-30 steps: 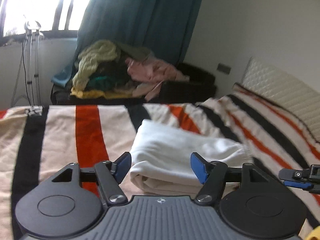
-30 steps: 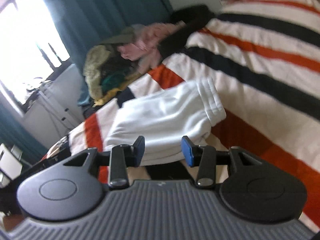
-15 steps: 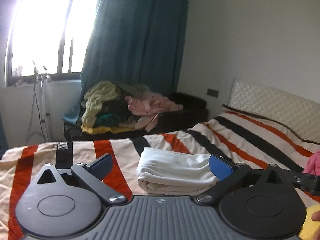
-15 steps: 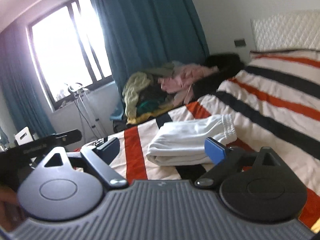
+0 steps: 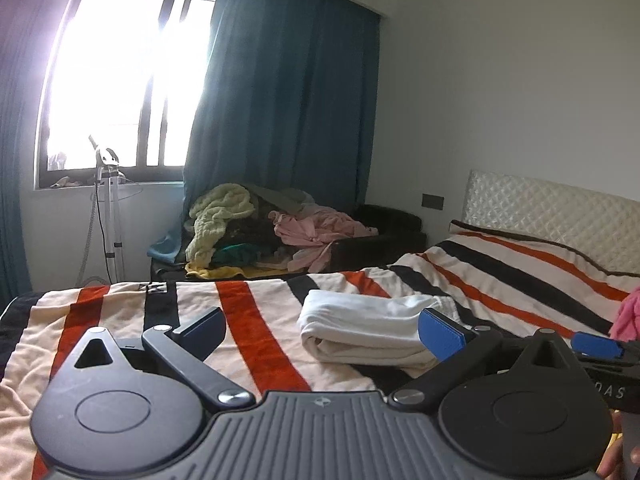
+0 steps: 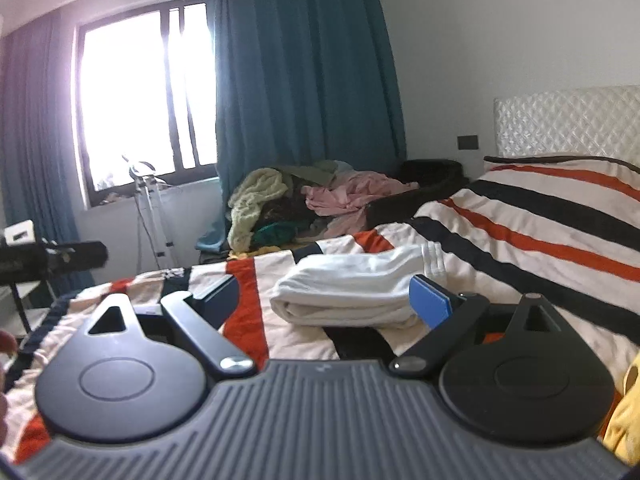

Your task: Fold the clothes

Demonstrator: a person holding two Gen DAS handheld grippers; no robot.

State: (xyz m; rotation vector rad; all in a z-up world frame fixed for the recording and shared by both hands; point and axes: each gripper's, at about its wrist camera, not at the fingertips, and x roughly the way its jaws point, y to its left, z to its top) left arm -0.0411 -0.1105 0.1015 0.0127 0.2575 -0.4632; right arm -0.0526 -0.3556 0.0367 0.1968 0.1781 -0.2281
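Daylight from a barred window [image 5: 120, 80] fills a bedroom with dark teal curtains [image 5: 284, 100]. Nearest in the left wrist view, the left tool [image 5: 322, 330] hangs over the bed [image 5: 120, 316] with its blue-padded fingers [image 5: 440, 338] spread wide and nothing between them. The right tool [image 6: 326, 300] is likewise spread wide and holds nothing, poised above the same striped blanket; its tip [image 5: 596, 345] shows at the right edge of the left wrist view.

Just beyond both tools lies the folded white garment [image 5: 368, 330], a neat stack resting flat on the blanket across an orange and a black stripe, apart from either tool's fingers. In the right wrist view the same garment [image 6: 352, 292] shows ribbed cuffs at its far right end. A scrap of pink fabric [image 5: 630, 316] sits at the right edge of the left view, and yellow cloth [image 6: 624, 412] at the lower right of the right view.

Farther off, past the bed's edge, a heap of unfolded clothes [image 5: 256, 232] covers a dark seat under the curtain. A quilted white headboard [image 5: 560, 216] stands against the far wall.
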